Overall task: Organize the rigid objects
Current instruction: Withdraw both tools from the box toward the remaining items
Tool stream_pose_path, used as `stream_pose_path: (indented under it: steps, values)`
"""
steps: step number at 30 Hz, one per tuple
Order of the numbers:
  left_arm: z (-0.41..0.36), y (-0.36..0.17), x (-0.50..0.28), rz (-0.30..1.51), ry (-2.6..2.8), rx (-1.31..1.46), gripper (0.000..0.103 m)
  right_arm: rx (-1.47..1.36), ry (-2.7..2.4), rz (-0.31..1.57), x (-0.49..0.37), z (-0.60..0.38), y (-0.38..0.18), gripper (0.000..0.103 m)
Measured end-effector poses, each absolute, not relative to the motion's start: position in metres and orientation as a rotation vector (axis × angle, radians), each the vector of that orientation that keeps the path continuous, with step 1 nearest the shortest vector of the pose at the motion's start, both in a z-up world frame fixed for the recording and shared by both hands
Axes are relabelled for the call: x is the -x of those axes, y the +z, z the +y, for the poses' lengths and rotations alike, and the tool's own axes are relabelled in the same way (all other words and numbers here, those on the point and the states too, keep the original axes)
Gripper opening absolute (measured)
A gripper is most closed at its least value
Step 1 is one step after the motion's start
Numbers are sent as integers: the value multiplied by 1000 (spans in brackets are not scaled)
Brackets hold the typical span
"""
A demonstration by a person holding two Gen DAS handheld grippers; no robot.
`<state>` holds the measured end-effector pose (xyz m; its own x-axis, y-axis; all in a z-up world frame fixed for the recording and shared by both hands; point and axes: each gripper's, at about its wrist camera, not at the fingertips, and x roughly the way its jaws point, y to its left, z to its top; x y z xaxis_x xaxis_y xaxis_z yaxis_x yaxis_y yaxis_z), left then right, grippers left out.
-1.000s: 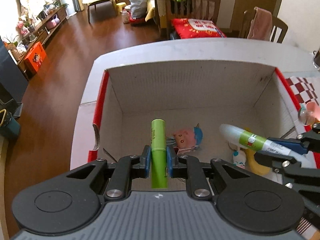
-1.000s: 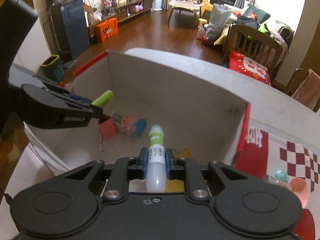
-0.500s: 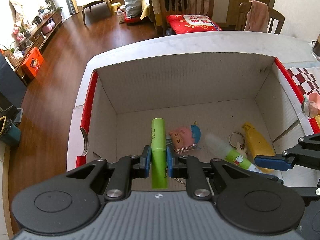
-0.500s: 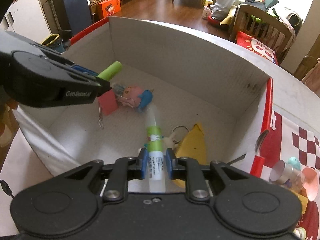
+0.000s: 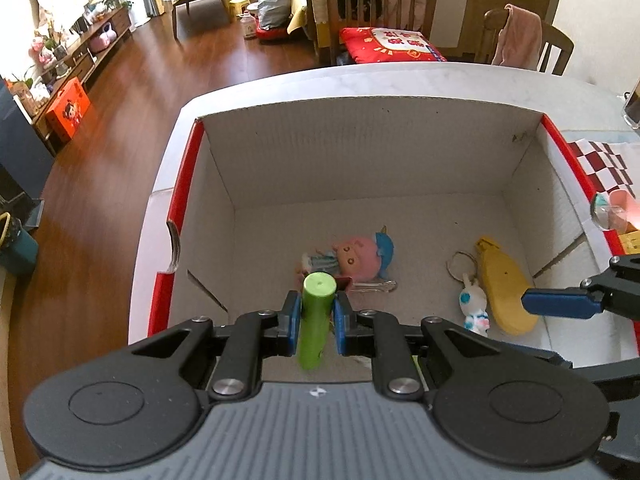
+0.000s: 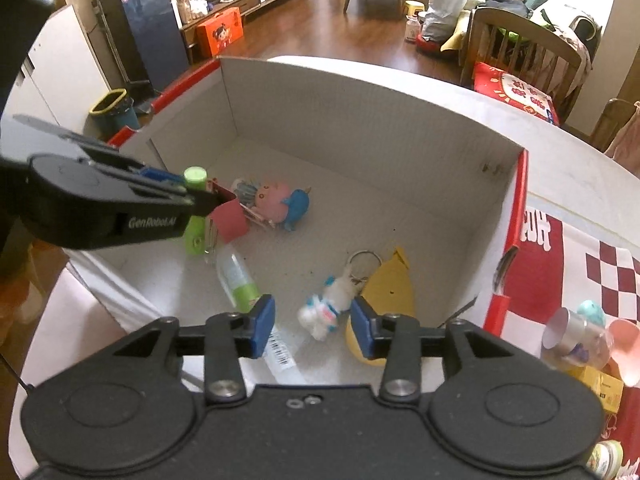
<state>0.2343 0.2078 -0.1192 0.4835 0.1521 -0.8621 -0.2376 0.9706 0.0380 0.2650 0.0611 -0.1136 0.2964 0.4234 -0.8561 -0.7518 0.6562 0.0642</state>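
Left gripper (image 5: 316, 322): blue pads sitting close against a green tube (image 5: 316, 316), gripping it at mid-length; the tube is tilting steeply, its flat end facing up, hanging over the near-left part of the cardboard box (image 5: 360, 152).

Right gripper (image 6: 312, 330): jaws standing wide apart, gripping nothing, hovering over the box's near edge. A white bunny keychain (image 6: 328, 304) is lying below the gap between the fingers; whether either pad is touching anything cannot be told.

Clear bottle with green label (image 6: 244, 288): lying on the box floor just beside the right gripper's left pad, its barcode end passing under that pad.

Yellow banana-shaped item (image 5: 502, 284): lying next to the bunny, near the right wall.

Pink doll with blue cap (image 5: 360, 258): lying mid-floor, a red binder clip (image 6: 228, 222) just beside it.

Pink cup (image 6: 624, 352) and small jars: standing outside the box on the checked cloth (image 6: 612, 280).
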Motion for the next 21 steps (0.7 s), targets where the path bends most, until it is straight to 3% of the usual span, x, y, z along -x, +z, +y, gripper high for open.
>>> stream_pose_path:
  steps: [21]
  values:
    - [178, -78, -200, 963, 214, 130, 17, 274, 876, 868, -246, 15, -57, 60]
